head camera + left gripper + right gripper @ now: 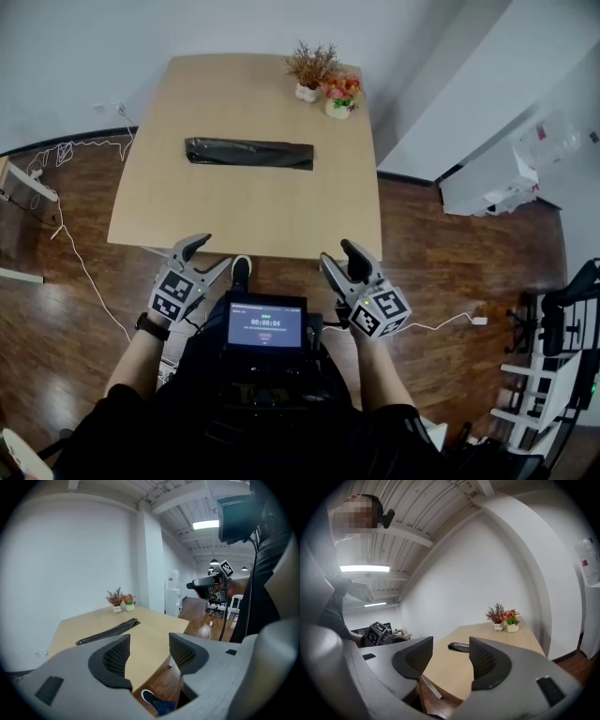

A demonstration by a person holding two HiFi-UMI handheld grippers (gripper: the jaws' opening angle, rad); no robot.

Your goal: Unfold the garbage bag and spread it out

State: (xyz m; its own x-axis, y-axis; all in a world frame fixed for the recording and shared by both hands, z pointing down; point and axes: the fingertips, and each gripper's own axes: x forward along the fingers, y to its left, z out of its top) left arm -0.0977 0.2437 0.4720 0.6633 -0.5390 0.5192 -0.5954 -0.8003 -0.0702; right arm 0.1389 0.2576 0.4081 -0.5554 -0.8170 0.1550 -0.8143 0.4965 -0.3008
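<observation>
Wooden table (246, 217): light top, set against a white wall, wood floor around it. Garbage bag (248, 153): black, still folded into a long narrow strip, laid flat across the table's middle, towards the far half, touched by neither gripper. Two small potted plants are placed at the far right corner, well apart from the bag: a dried brown sprig in a white pot (309, 73) and, just beside it, a pot of orange and pink flowers (341, 97). Left gripper (211, 253): held off the table's near edge, above the floor; its jaws are seen parted by a moderate gap, with nothing between them. Right gripper (337, 253): held likewise off the near edge, level with the left one; its jaws are also parted, and nothing is gripped. A small lit screen (265, 325) is worn at the person's chest, between the two forearms. A white cable (80, 262) is trailed over the floor at the left of the table.
</observation>
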